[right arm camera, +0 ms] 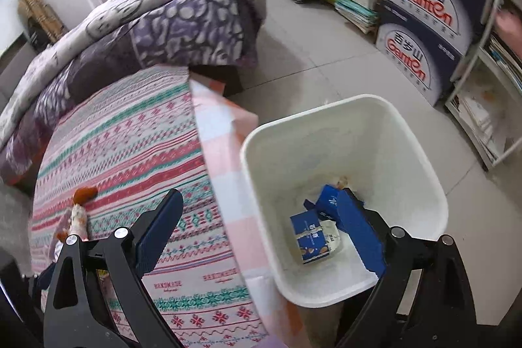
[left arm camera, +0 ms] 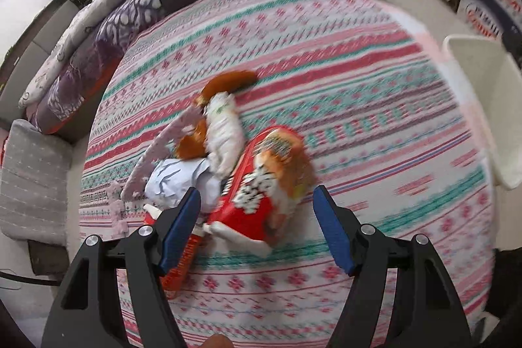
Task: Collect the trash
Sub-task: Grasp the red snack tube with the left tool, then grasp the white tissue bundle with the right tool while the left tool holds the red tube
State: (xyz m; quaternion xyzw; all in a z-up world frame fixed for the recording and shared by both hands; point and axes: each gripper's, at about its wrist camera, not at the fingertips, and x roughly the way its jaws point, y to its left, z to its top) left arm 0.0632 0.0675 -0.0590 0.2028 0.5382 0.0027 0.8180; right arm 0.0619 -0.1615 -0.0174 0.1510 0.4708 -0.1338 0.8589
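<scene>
A heap of trash lies on the striped bedspread (left arm camera: 326,61): a red snack bag (left arm camera: 251,204), a crumpled white wrapper (left arm camera: 225,132), a pale blue paper ball (left arm camera: 173,178) and brown peel pieces (left arm camera: 231,80). My left gripper (left arm camera: 257,193) hovers open just above the red bag, its pads apart on either side and not pressing it. My right gripper (right arm camera: 261,194) stands wide open and holds nothing, one finger over the bed and the other over the white bin (right arm camera: 326,106). Blue cartons (right arm camera: 313,240) lie at the bin's bottom. The brown peel (right arm camera: 85,193) shows at the left.
The white bin (left arm camera: 489,106) stands on the floor against the bed's right edge. Folded purple quilts (right arm camera: 156,31) are stacked at the far end. Ganten boxes (right arm camera: 427,31) and shelves of books line the right wall. A grey mat (left arm camera: 32,178) lies left of the bed.
</scene>
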